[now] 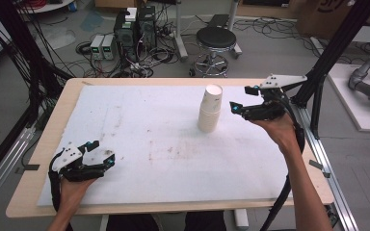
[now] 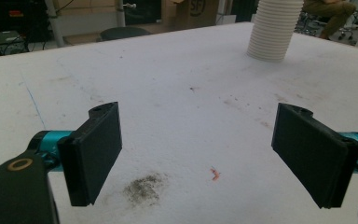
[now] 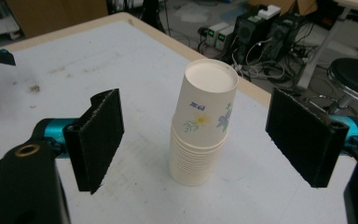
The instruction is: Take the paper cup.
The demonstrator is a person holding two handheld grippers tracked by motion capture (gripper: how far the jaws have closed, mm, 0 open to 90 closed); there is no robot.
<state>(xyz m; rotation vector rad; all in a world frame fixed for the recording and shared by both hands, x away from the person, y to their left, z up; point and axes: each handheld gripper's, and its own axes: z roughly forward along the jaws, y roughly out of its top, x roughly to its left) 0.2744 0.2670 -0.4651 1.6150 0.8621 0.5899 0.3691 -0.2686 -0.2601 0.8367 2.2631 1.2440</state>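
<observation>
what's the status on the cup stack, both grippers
Right gripper open, raised beside the cup stack, not touching. Left gripper open, low over the white mat, empty. Nothing between right gripper and stack.

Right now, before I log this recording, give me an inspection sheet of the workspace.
Surface: white sheet on a wooden table, with dark smudges and a small reddish speck.
Job's things: stack of paper cups, upside down; top cup has a flower print.
Clutter: nothing seen on the sheet besides the cups.
Grippers: left gripper open, low at the near left; right gripper open, raised beside the cups, not touching.
Cables: black cable trails from the right gripper; tangled leads on the floor.
Surroundings: black stool, computer towers, black frame struts.
</observation>
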